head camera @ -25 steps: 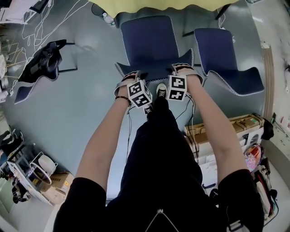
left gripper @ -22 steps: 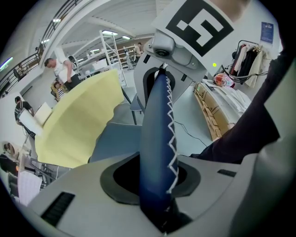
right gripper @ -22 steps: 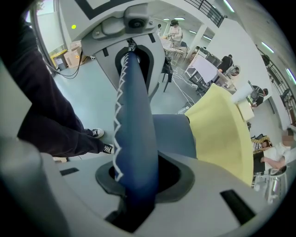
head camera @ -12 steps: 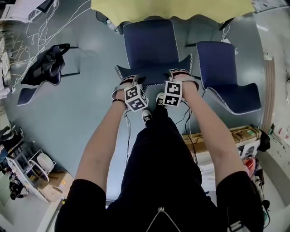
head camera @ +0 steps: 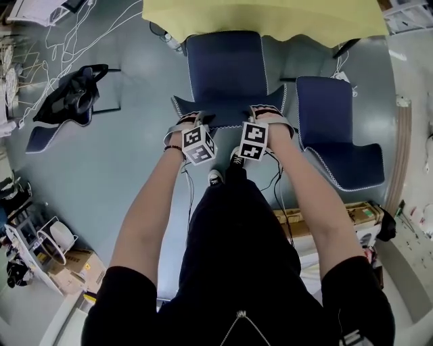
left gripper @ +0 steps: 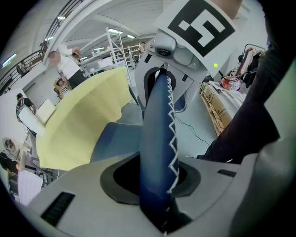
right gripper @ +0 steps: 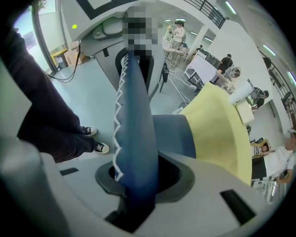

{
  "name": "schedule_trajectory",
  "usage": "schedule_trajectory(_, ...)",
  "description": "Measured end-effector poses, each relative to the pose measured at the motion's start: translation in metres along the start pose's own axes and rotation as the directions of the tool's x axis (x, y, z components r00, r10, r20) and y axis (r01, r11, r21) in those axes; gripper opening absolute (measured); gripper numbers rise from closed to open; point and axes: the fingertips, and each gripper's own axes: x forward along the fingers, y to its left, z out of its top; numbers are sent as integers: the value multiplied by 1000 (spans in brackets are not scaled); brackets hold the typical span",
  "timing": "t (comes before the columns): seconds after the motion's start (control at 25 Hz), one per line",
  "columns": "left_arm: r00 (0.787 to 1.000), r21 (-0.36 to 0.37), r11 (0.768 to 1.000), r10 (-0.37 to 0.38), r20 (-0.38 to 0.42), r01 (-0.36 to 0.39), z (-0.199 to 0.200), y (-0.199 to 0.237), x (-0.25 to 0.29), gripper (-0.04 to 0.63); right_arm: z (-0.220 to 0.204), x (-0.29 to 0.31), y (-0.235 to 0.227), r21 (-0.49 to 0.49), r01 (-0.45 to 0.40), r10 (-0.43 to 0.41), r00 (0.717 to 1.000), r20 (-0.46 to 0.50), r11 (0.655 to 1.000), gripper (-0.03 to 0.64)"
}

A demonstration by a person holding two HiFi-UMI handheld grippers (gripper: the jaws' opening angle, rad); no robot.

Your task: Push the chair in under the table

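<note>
Chair in blue stands with its seat front at the edge of the yellow table in the head view, the left gripper and right gripper on its backrest top, while only the gripper views show both pairs of jaws partly closed, clamping the white-stitched backrest edge.
</note>
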Motion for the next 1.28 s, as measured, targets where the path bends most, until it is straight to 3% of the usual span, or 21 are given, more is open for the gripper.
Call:
schedule_trajectory(0.8,1000,6,1000,-2,9,2,-3,51,5,106,11,14,-48,-5,6,-6,1000,-2,1000,112)
schedule_trajectory(1.28,1000,16,1000,-8,11,8,-2,109,14,105,18,30,-104,2,7,-7,1000,-4,1000,112)
